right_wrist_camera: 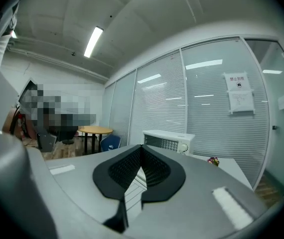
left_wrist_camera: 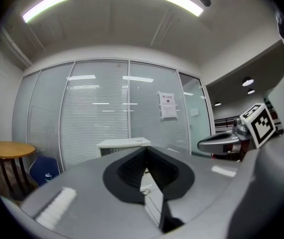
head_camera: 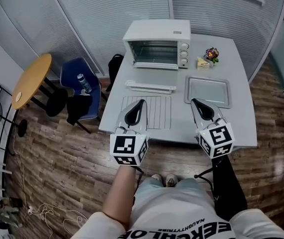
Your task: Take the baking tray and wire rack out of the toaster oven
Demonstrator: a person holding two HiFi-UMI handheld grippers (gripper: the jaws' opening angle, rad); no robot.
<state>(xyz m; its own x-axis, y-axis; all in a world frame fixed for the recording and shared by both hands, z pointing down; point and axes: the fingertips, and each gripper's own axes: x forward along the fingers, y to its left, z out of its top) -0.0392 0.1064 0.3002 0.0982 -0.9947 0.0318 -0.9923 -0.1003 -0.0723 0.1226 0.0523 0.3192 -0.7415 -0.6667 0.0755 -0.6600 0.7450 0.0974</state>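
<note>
The white toaster oven (head_camera: 157, 43) stands at the back of the grey table (head_camera: 241, 103), its door (head_camera: 151, 86) folded down and its cavity looking empty. The wire rack (head_camera: 157, 112) lies flat on the table in front of the door. The metal baking tray (head_camera: 208, 91) lies to its right. My left gripper (head_camera: 142, 101) is shut and holds nothing, over the rack's left part. My right gripper (head_camera: 194, 100) is shut and holds nothing, at the tray's near left corner. The oven (left_wrist_camera: 123, 144) shows beyond the shut left gripper (left_wrist_camera: 146, 149), and the oven (right_wrist_camera: 169, 139) beyond the shut right gripper (right_wrist_camera: 142, 147).
A small flower pot (head_camera: 212, 54) and a yellow item (head_camera: 202, 62) sit right of the oven. Left of the table are a blue chair (head_camera: 84, 86) with a bottle, a black bag and a round wooden table (head_camera: 31, 79). Glass walls with blinds stand behind.
</note>
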